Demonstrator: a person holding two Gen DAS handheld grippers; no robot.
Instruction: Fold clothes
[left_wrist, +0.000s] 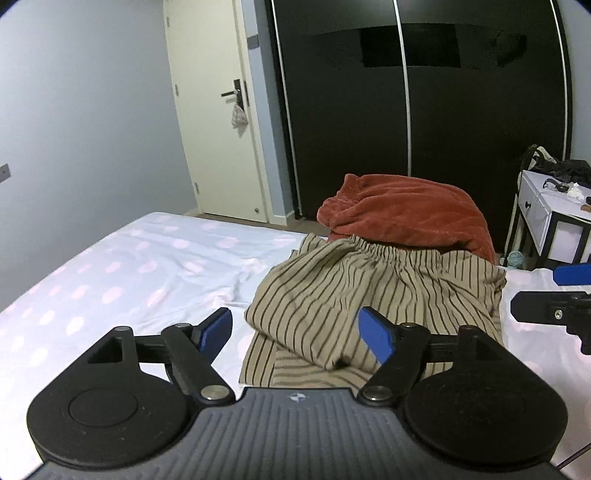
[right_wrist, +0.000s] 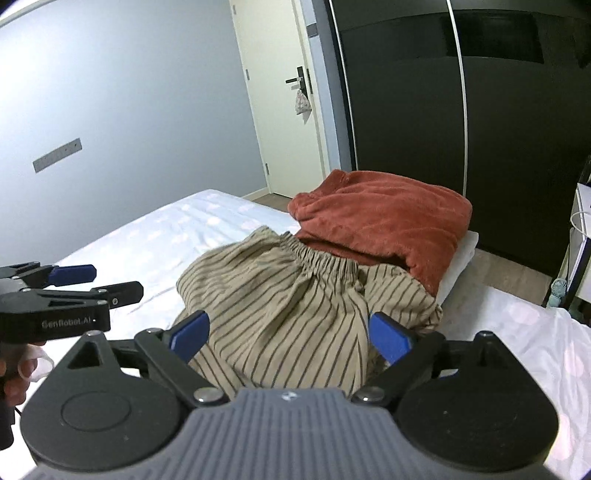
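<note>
Tan striped trousers with an elastic waistband lie folded over on the bed. Behind them a rust-red fleece garment rests partly on the waistband. My left gripper hovers above the near left part of the striped cloth, its blue pads apart with nothing pinched. My right gripper hangs over the near end of the same trousers, jaws wide and empty. Each gripper shows at the edge of the other's view: the right gripper, the left gripper.
The bed sheet is white with pale pink dots. A cream door and a black sliding wardrobe stand beyond the bed. A white side table with clutter sits at the right. A folded white cloth lies under the red garment.
</note>
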